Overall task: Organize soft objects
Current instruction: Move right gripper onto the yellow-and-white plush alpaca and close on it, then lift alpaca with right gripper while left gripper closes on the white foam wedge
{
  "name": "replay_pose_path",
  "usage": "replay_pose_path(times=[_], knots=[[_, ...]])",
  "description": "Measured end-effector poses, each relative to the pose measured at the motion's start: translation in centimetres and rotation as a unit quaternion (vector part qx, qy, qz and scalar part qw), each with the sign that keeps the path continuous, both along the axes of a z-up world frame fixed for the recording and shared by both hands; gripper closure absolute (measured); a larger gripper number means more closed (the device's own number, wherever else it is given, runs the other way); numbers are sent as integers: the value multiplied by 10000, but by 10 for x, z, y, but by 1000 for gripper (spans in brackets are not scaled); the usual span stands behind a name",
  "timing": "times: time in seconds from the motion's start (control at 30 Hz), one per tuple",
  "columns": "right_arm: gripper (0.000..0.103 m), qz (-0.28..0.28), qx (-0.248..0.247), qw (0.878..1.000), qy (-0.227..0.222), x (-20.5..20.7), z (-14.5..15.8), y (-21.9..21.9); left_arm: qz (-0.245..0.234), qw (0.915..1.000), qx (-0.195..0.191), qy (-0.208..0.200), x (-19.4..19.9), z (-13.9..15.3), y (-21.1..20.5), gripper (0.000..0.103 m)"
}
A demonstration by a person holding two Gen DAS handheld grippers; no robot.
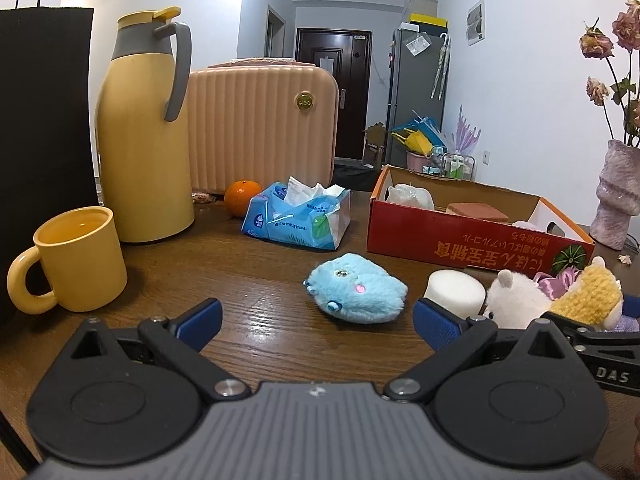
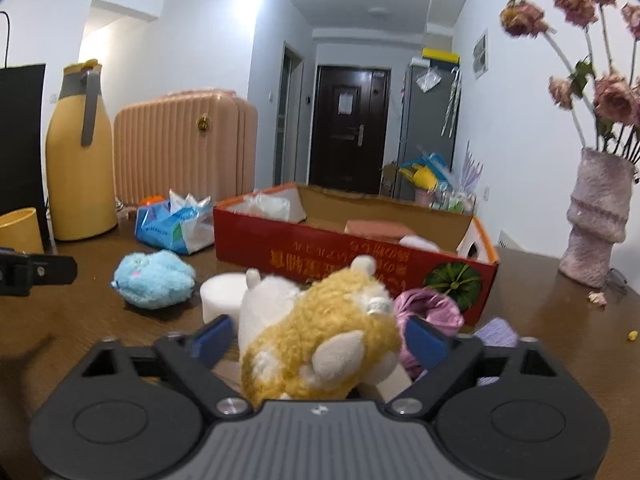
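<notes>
A yellow-and-white plush toy (image 2: pixel 320 332) lies between the blue pads of my right gripper (image 2: pixel 316 340), whose jaws stand wide around it without pressing it; it also shows in the left wrist view (image 1: pixel 560 300). A blue plush toy (image 1: pixel 356 288) lies on the wooden table just ahead of my left gripper (image 1: pixel 316 320), which is open and empty. A white foam cylinder (image 1: pixel 456 292) and a purple cloth (image 2: pixel 428 308) lie beside the yellow plush. A red cardboard box (image 1: pixel 460 236) behind them holds a white soft item, a brown sponge and more.
A yellow mug (image 1: pixel 76 260), a yellow thermos (image 1: pixel 144 128), a pink case (image 1: pixel 260 128), an orange (image 1: pixel 242 198) and a blue tissue pack (image 1: pixel 296 216) stand at the left and back. A vase of dried roses (image 2: pixel 592 216) stands at the right.
</notes>
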State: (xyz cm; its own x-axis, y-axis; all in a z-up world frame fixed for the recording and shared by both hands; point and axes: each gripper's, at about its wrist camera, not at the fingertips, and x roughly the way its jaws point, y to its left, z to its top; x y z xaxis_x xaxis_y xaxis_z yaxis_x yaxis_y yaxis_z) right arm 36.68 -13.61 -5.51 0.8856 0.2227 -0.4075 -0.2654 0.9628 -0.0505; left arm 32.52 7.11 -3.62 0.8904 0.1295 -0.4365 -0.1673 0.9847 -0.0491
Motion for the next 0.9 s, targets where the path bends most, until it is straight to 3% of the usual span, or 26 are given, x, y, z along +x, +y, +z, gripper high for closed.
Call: replay_pose_path(times=[0.07, 0.3, 0.9], knots=[[32, 31, 15, 9999, 100, 1, -2, -1, -2, 10000, -3, 1, 0, 0, 0, 0], [53, 160, 129, 9996, -194, -12, 2, -4, -1, 10000, -11, -8, 0, 0, 0, 0], [56, -117, 1081, 9913, -740, -33, 33, -51, -93, 9995, 269, 109, 9, -11, -17, 0]])
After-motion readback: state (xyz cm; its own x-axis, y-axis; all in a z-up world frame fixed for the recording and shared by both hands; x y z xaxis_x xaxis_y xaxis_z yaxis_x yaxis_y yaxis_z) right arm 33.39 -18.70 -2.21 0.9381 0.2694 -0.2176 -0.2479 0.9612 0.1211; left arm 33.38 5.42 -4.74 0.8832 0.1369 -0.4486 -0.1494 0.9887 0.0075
